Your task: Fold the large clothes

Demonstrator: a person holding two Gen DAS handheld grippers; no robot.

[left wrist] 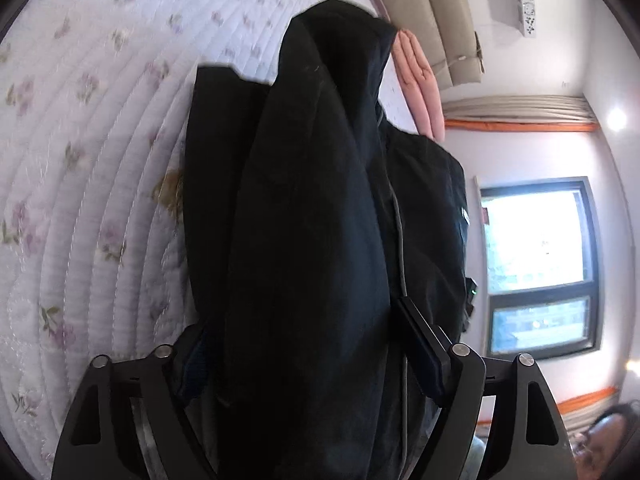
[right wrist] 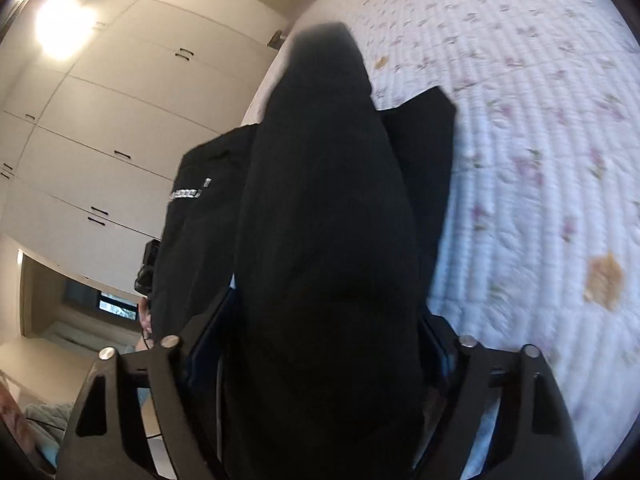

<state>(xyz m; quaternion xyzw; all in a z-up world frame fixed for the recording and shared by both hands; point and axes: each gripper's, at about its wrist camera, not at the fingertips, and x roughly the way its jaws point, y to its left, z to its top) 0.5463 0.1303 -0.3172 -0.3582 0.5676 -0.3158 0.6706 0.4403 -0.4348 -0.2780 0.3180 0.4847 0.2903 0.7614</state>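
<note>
Black garment [left wrist: 304, 208] limp, bulky, bunched in both my left gripper [left wrist: 304, 360] and right gripper [right wrist: 324, 344]; I'd regrip edges.

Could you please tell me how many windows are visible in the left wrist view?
1: the window on the right wall, beside the held black garment. Others may be hidden behind it.

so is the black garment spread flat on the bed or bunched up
Bunched up: the black garment hangs in thick folds between both grippers, lifted over the floral quilt, not spread flat.
</note>
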